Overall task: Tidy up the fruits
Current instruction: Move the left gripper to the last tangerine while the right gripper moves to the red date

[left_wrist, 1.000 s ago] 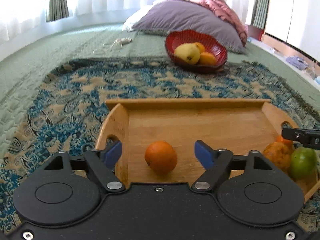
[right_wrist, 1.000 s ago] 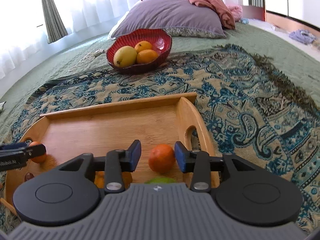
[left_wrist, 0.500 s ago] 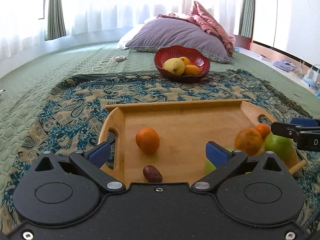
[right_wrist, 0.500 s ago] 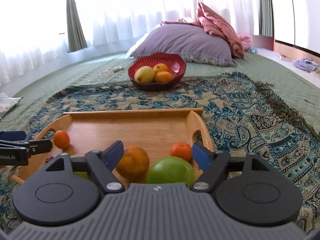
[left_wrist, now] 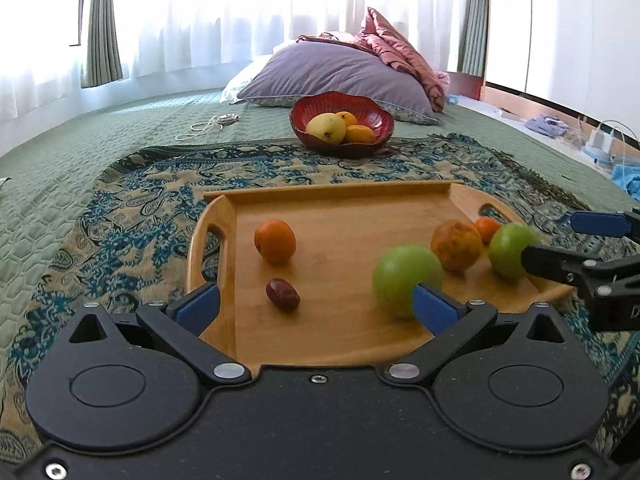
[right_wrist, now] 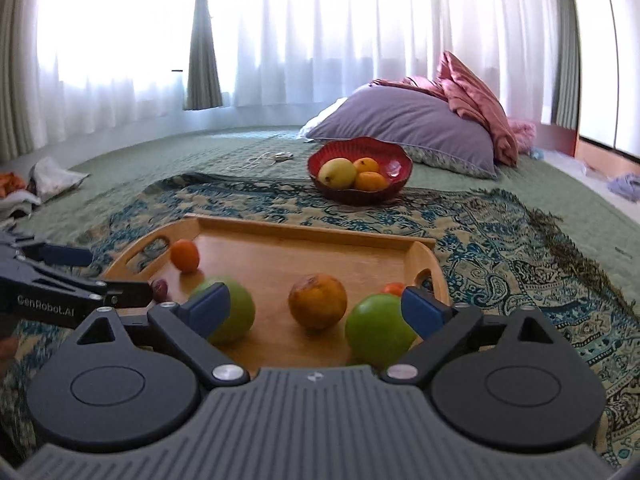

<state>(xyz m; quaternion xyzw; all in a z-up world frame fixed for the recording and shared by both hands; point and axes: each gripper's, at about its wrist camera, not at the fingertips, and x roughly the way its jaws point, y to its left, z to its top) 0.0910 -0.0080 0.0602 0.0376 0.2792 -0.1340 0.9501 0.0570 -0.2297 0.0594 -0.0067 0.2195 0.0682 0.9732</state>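
Smooth rectangular wooden tray [left_wrist: 344, 200] holding two glossy round green apples [left_wrist: 406, 280], three oranges [left_wrist: 275, 241], one wrinkled brown date [left_wrist: 283, 295]; left gripper [left_wrist: 316, 304] released; right gripper [right_wrist: 316, 306] just opening, empty

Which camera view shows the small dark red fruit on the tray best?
The left wrist view: the dark red fruit lies whole and unobstructed on the wooden tray. In the right wrist view, the left gripper's finger hides part of it.

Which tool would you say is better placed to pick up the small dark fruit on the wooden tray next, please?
Left, probably. The dark fruit lies between and just beyond the left tool's open fingers, on the wooden tray's left half. The right tool, also open, faces the green fruits.
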